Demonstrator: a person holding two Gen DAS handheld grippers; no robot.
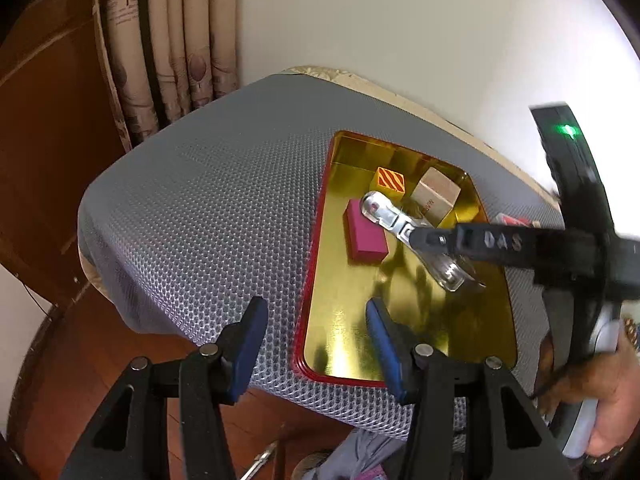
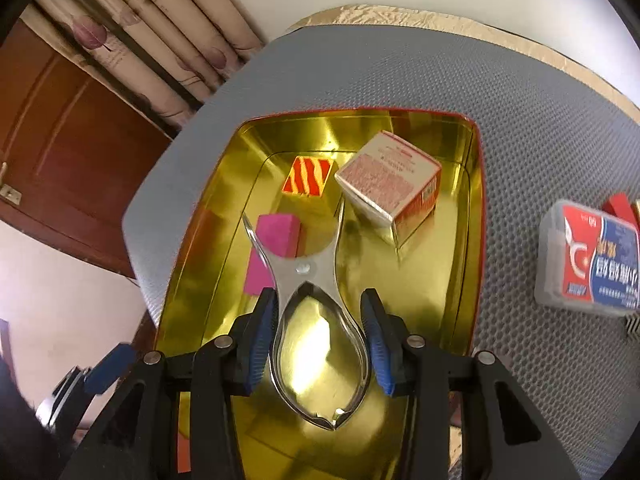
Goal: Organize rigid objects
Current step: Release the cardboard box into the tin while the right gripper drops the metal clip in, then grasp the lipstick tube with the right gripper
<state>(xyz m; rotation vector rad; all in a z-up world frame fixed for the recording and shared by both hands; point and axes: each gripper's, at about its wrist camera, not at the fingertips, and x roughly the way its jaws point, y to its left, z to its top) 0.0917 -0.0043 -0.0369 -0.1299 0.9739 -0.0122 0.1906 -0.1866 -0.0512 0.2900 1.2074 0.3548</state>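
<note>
I use the gold tray (image 2: 474,216) with the red rim as my landmark; it lies on a grey dotted mat (image 1: 208,200). My right gripper (image 2: 320,340) hangs over the tray's near half with a shiny metal tool (image 2: 316,320) between its blue pads (image 2: 378,344). The tool is polished steel, with two curved handles bowed into a leaf-shaped loop and a riveted joint above them, from which two thin arms fork toward the tray's far end. The left pad sits against one handle; a thin sliver of gap shows at the right pad, so I cannot tell if the pinch is firm. In the left wrist view the tool (image 1: 404,232) slants across the tray's middle, clear of the floor.

Inside the tray a pink block (image 2: 272,256) lies just beside the tool's forked end, an orange striped cube (image 2: 308,176) sits at the far end, and a printed carton (image 2: 390,184) stands tilted to the cube's right.

My left gripper (image 1: 316,344) is spread and empty, straddling the tray's near left rim.

Well right of the tray, on the mat, lies a clear plastic case (image 2: 588,256) with a red and blue label.
</note>
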